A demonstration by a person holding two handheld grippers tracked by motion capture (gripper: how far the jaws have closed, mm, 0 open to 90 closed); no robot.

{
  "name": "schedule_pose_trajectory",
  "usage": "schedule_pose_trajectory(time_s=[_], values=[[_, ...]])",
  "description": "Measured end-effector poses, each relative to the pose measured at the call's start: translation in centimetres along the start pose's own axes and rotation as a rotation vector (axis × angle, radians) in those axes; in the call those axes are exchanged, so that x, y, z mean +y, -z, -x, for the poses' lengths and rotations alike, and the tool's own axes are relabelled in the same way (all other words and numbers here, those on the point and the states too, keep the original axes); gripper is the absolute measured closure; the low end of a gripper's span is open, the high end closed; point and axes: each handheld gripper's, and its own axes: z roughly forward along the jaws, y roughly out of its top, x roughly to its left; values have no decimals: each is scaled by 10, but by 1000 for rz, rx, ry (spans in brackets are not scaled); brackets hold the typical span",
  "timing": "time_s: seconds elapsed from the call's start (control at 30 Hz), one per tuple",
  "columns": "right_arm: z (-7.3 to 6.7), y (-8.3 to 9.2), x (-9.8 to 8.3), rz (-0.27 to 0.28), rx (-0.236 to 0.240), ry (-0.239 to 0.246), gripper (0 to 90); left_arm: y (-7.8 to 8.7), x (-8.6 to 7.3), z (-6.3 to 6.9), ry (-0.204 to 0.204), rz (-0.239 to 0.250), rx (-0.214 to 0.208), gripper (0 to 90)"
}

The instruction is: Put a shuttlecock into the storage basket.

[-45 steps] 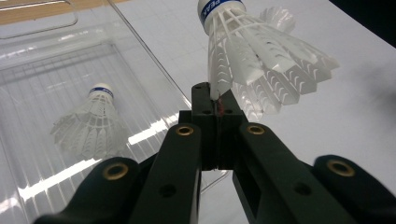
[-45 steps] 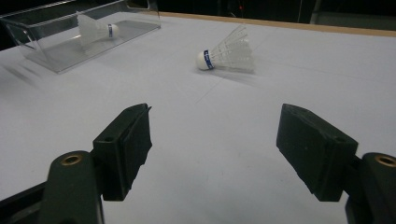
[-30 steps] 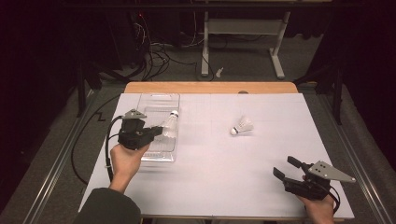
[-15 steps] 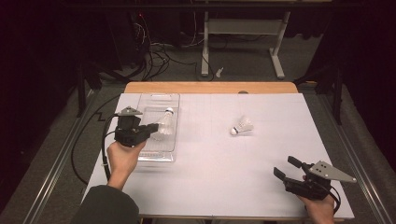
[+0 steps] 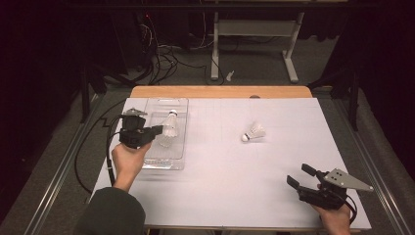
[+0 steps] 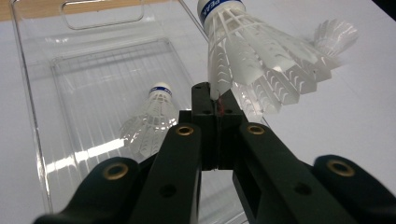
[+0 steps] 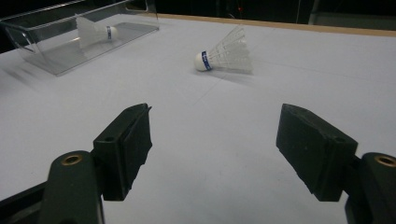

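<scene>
Left gripper (image 6: pixel 215 105) pinches a shuttlecock (image 6: pixel 261 60) by one feather edge over the tray (image 6: pixel 32 121); that thin hold could slip. Right gripper (image 7: pixel 215 149) gapes, idle.

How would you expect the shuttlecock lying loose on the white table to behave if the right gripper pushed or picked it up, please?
The shuttlecock lies on its side, so a push would probably swing it in an arc around its rounded cork rather than slide it straight. Its thin, open-ribbed skirt looks very light and likely crushable, so a gentle grip seems wise. The right gripper, open, could take it by the firmer cork end.
</scene>
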Motion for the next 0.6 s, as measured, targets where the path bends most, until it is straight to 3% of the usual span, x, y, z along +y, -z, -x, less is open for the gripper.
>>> schedule_pose_trajectory(time_s=[0.6], values=[[1, -1, 0, -4, 2, 1, 269, -20, 15, -10, 24, -27, 35, 900]])
